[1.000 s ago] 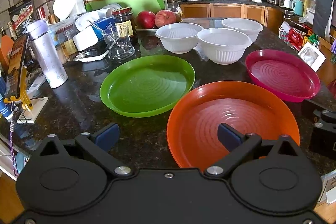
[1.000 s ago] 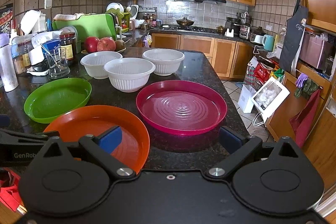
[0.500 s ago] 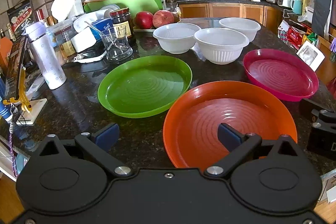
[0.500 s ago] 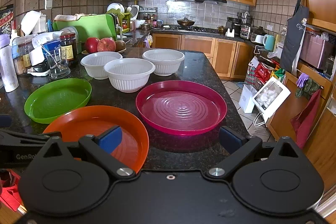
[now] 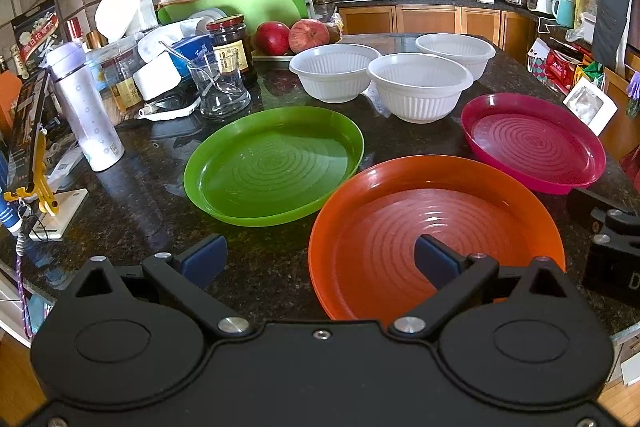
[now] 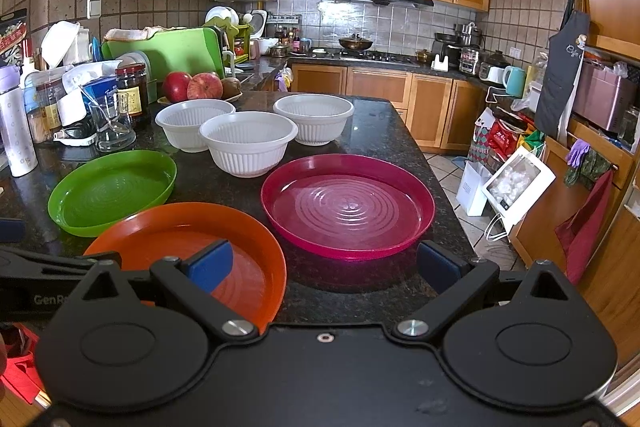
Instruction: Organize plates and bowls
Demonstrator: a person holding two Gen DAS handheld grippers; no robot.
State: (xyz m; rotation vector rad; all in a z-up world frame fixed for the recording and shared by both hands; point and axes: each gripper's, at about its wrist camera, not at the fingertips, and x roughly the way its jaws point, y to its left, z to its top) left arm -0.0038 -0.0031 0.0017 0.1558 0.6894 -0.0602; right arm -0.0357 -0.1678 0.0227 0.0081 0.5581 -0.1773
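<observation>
Three plates lie on the dark stone counter: a green plate (image 5: 276, 163) (image 6: 112, 191), an orange plate (image 5: 436, 227) (image 6: 180, 231) and a magenta plate (image 5: 536, 143) (image 6: 348, 205). Three white ribbed bowls stand behind them: left bowl (image 5: 334, 73) (image 6: 192, 123), middle bowl (image 5: 418, 87) (image 6: 248, 143), right bowl (image 5: 456, 53) (image 6: 314, 117). My left gripper (image 5: 320, 261) is open and empty, over the counter's near edge at the orange plate's left rim. My right gripper (image 6: 324, 265) is open and empty, just short of the magenta plate's near rim.
Clutter fills the counter's left side: a white bottle (image 5: 86, 107), a glass jug (image 5: 220, 89), a dark jar (image 5: 232, 43), apples (image 5: 288, 37), a green board (image 5: 256, 1). The counter's right edge drops to the floor with bags (image 6: 504, 163).
The left view has shifted slightly; the plates sit a little further left in it. The right gripper has barely moved. Both stay open.
</observation>
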